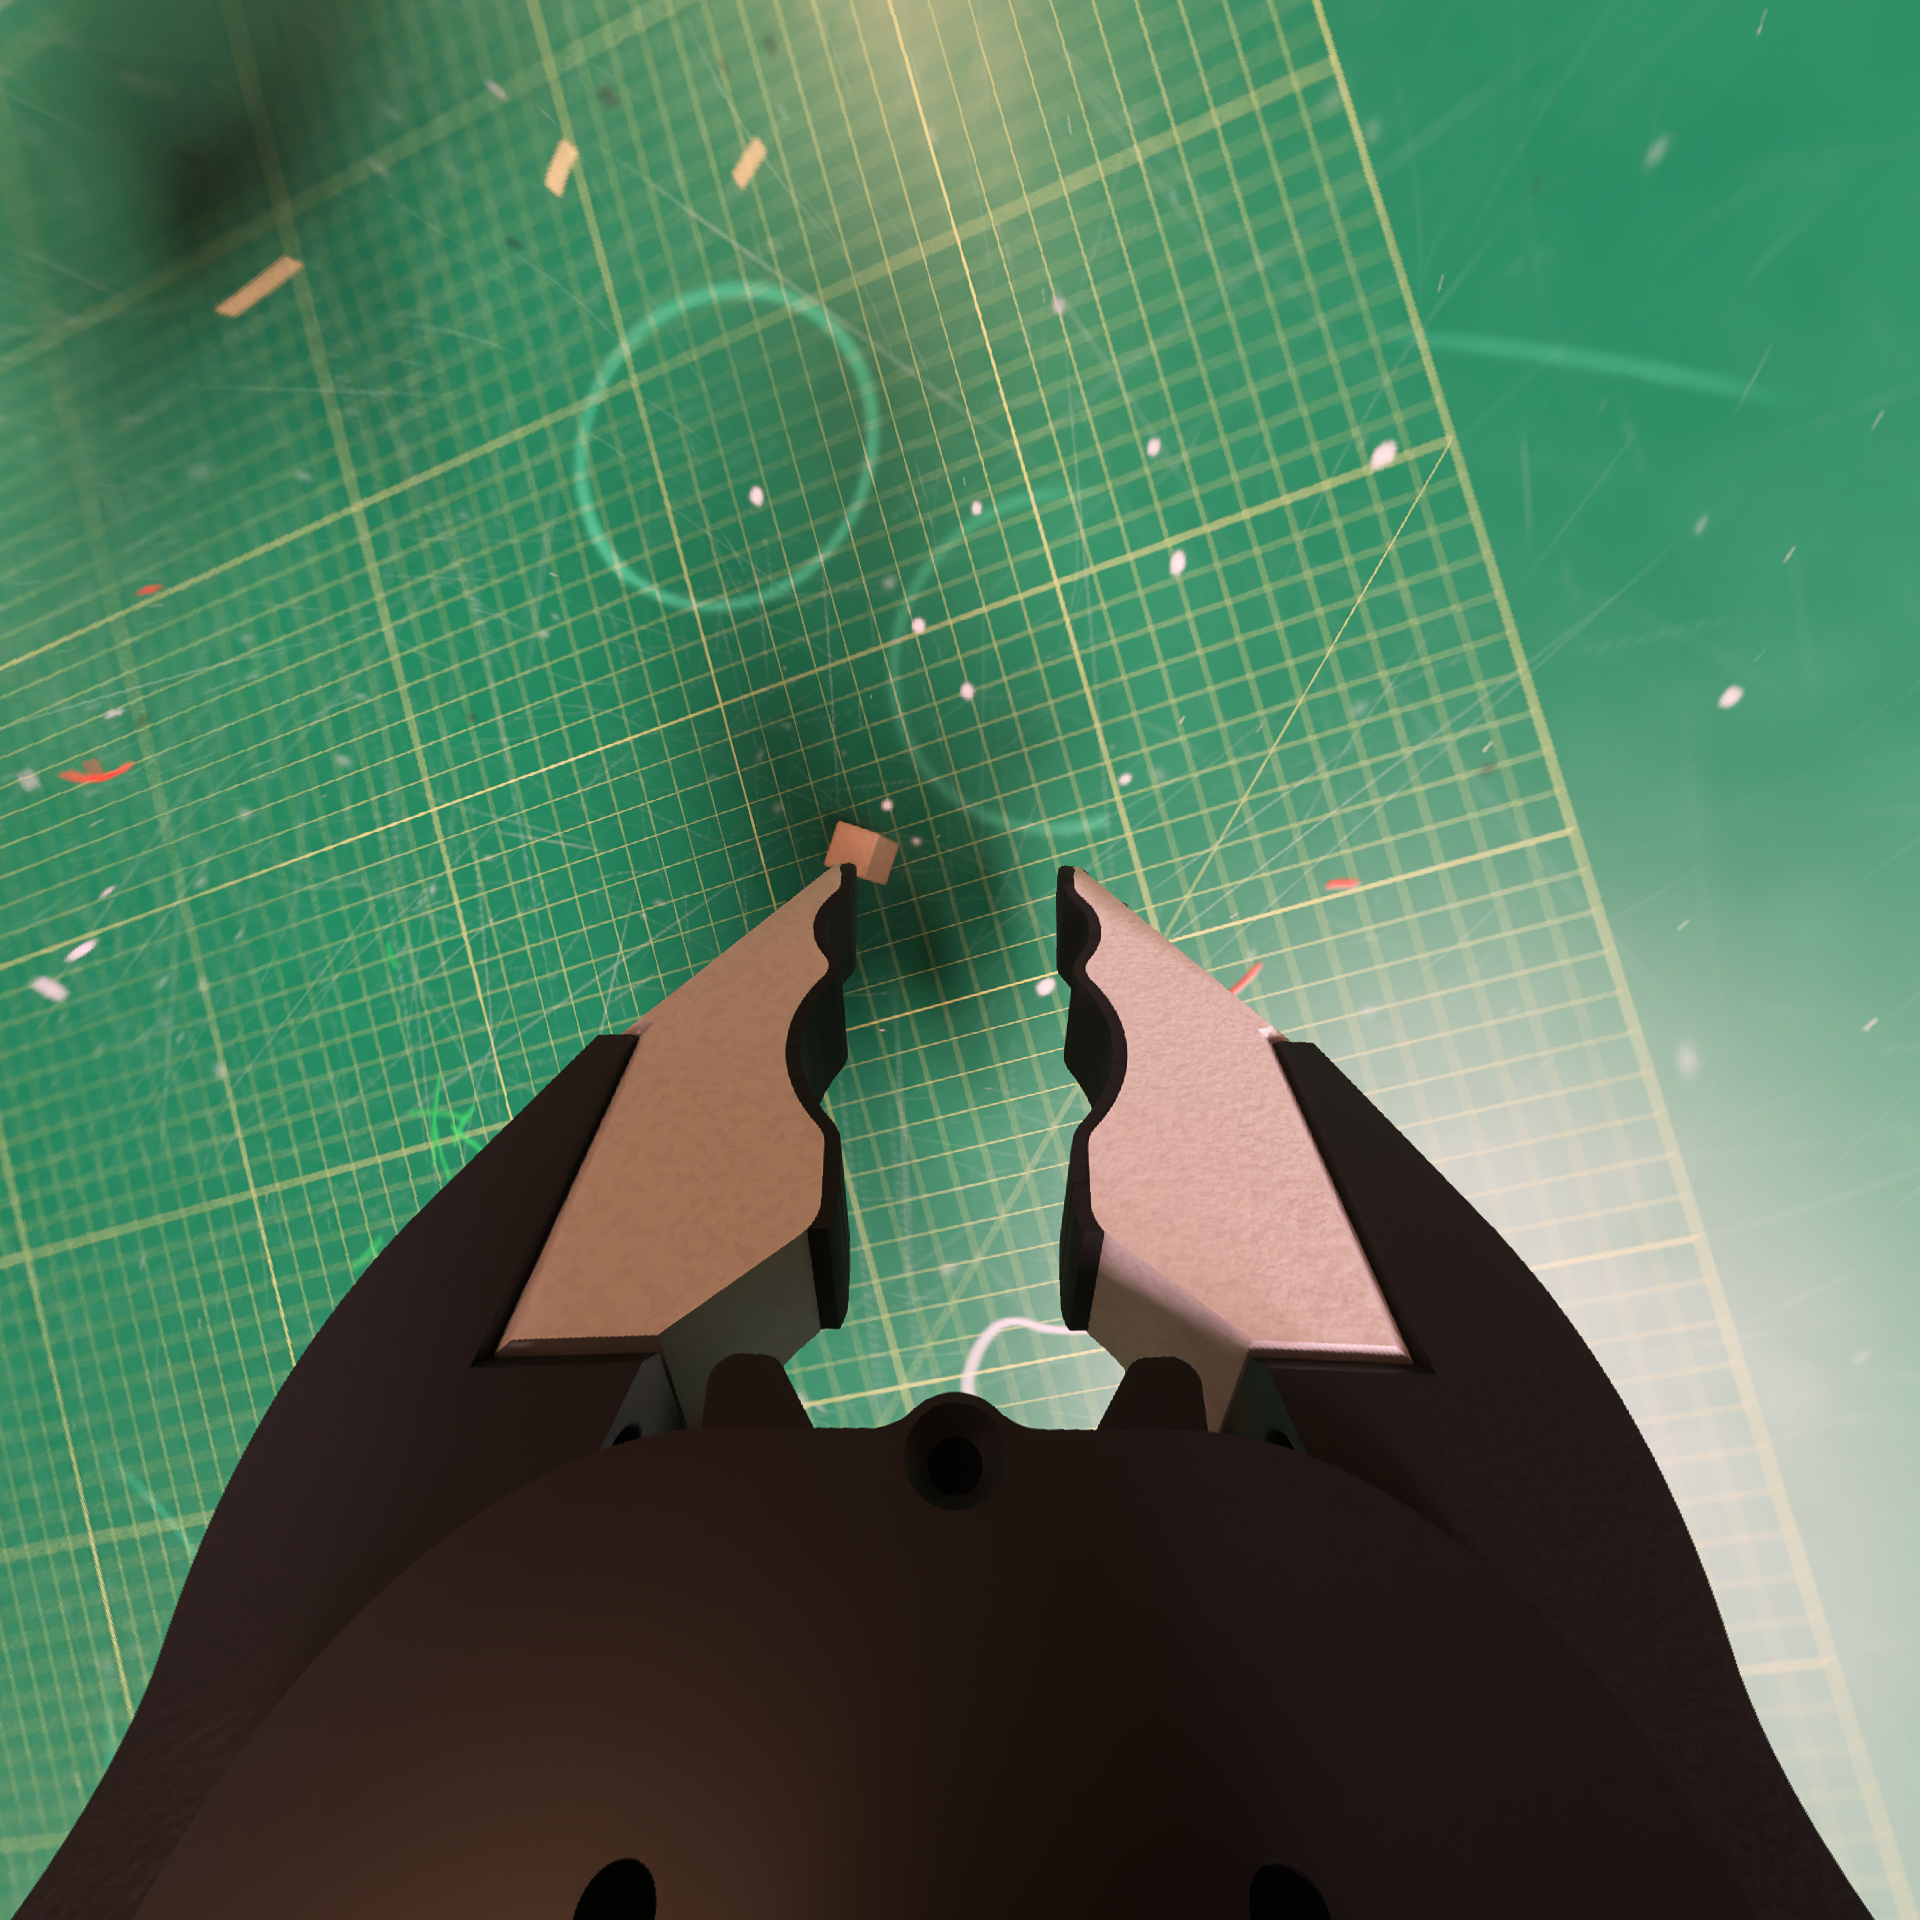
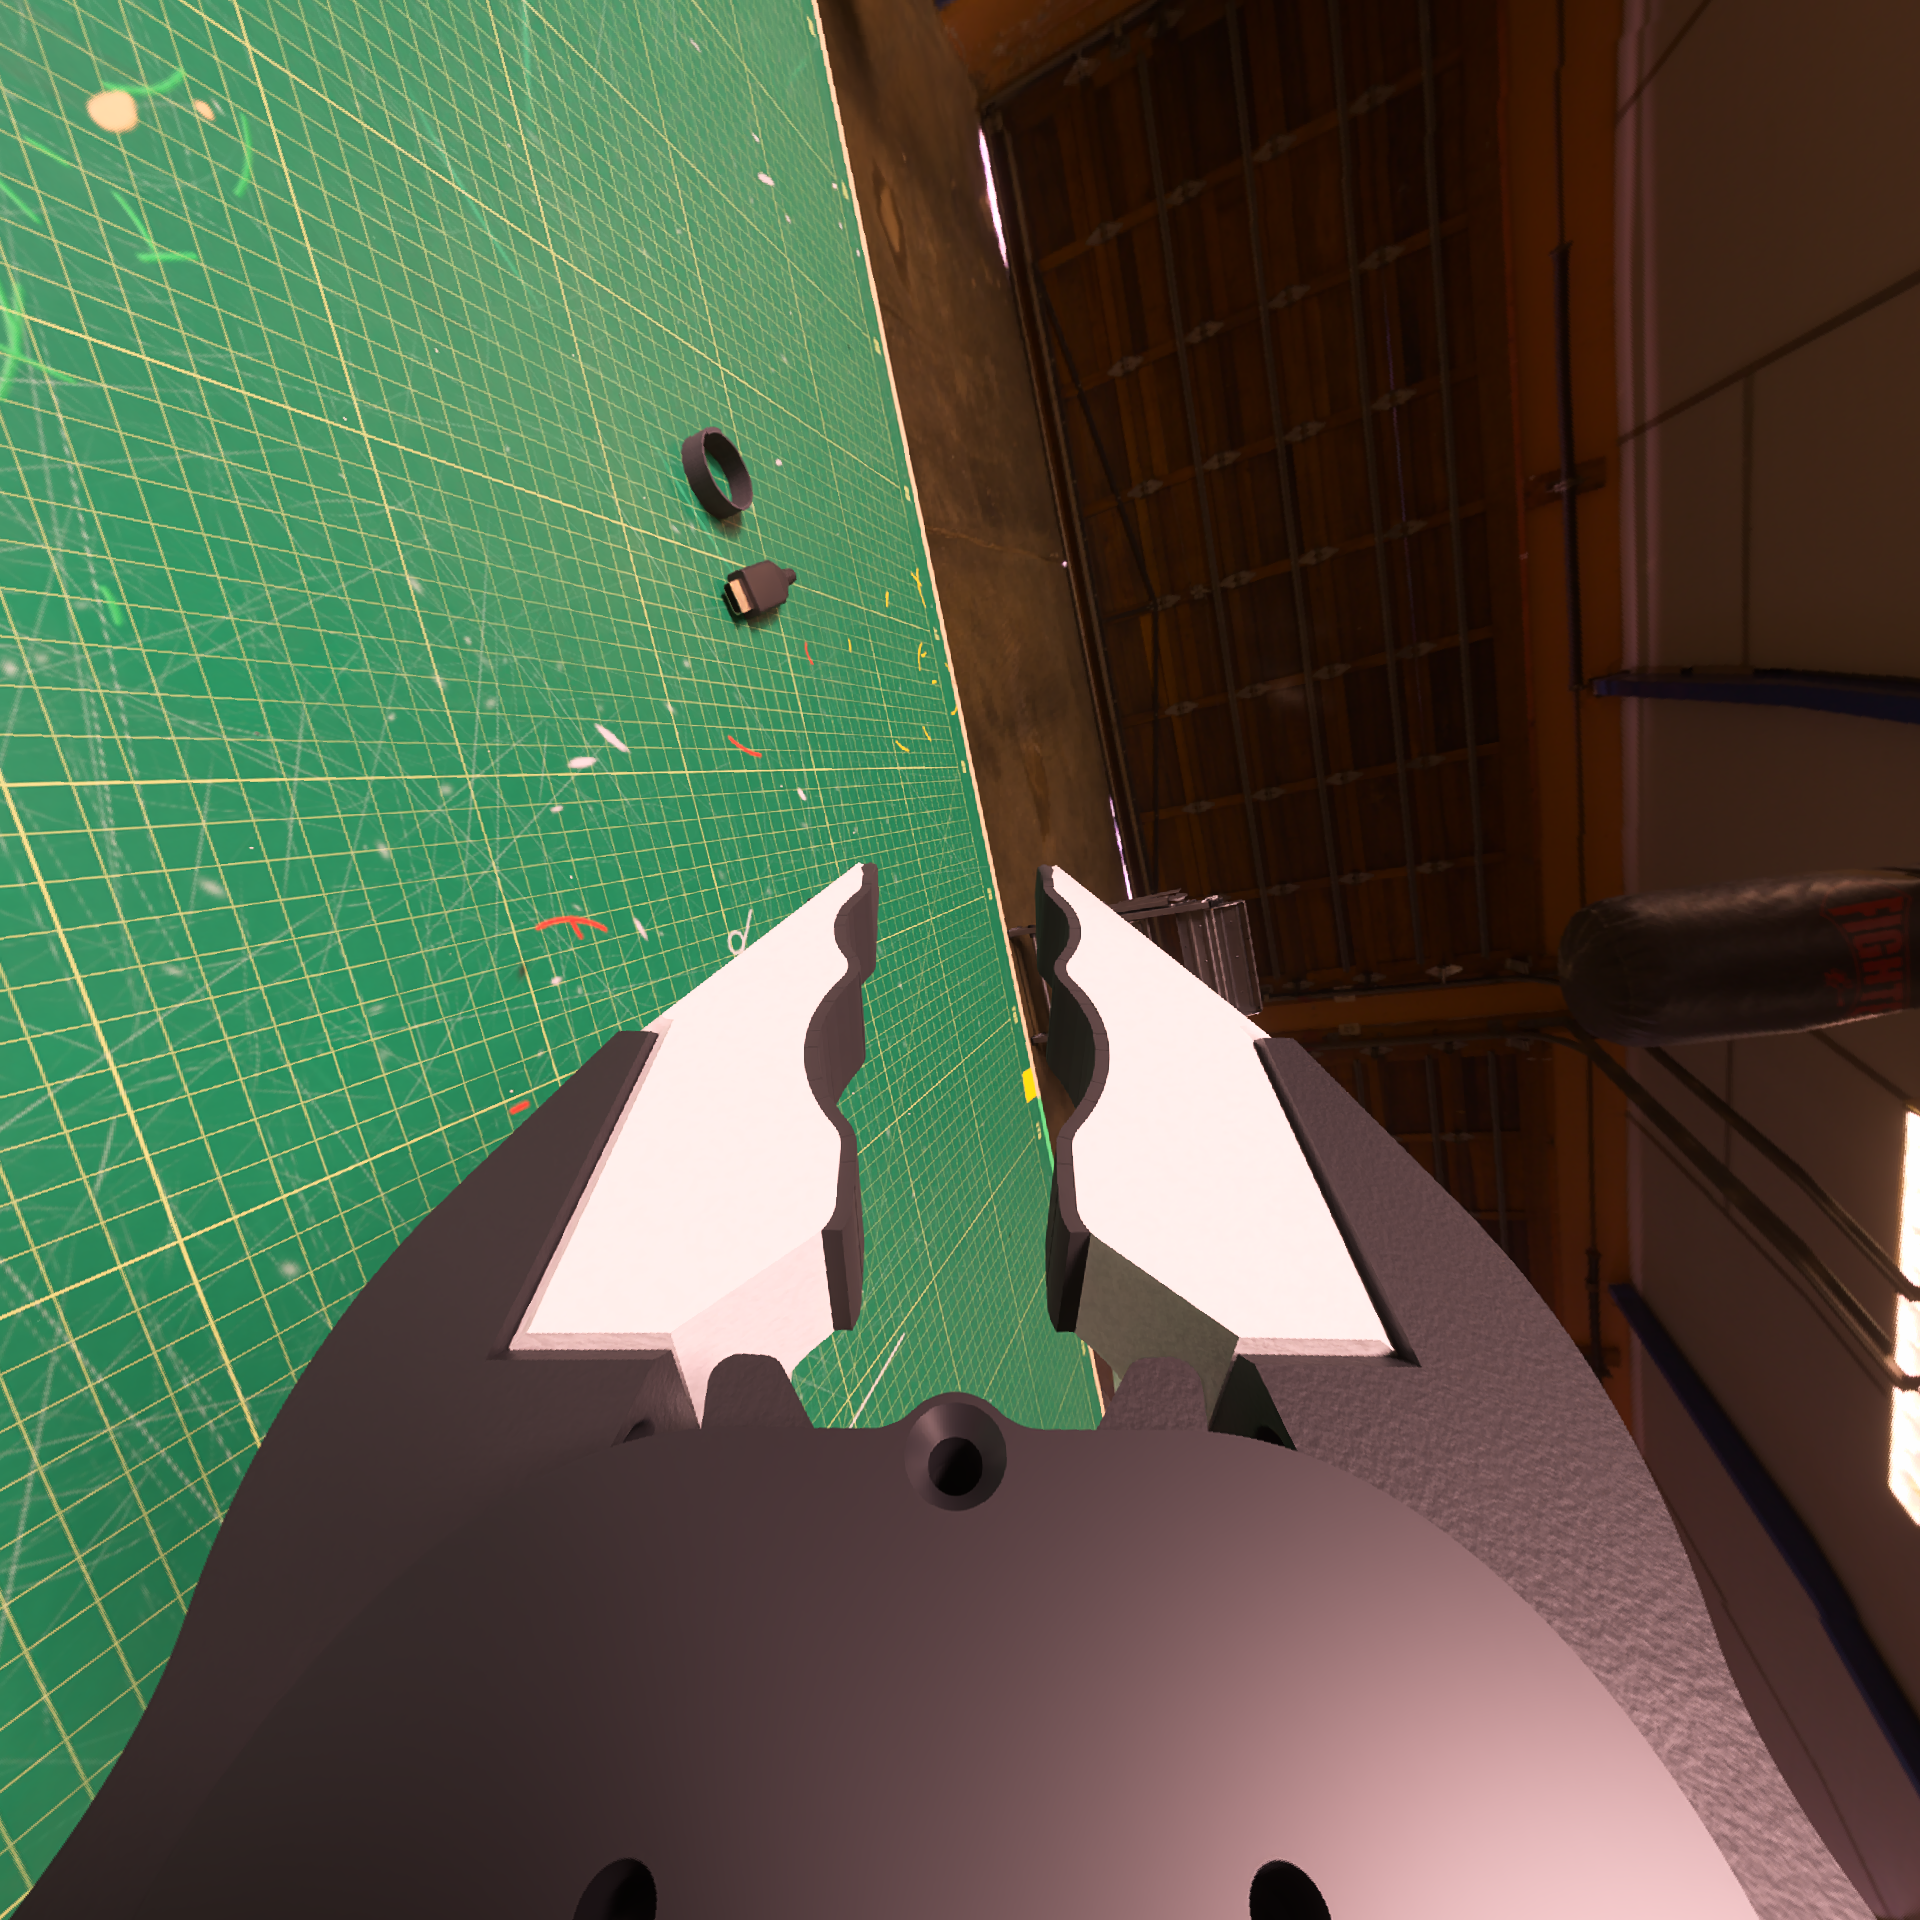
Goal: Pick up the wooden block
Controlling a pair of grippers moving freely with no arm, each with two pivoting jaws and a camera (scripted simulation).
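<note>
A small tan wooden block (image 1: 861, 851) lies on the green cutting mat (image 1: 416, 623) in the left wrist view. It sits just beyond the tip of my left gripper's left finger (image 1: 727, 1091) and is partly hidden by it. My left gripper (image 1: 956, 883) is open and empty above the mat, and the block lies left of the gap between the jaws. My right gripper (image 2: 956, 883) is open and empty, tilted, over the mat's edge (image 2: 935, 644). The block does not show in the right wrist view.
A black ring (image 2: 717, 473) and a small black plug-like part (image 2: 756, 592) lie on the mat near its edge. Beyond the edge are a brown floor (image 2: 987, 416), a metal rack and a dark punching bag (image 2: 1745, 961). Tan slips (image 1: 258, 287) lie on the mat farther off.
</note>
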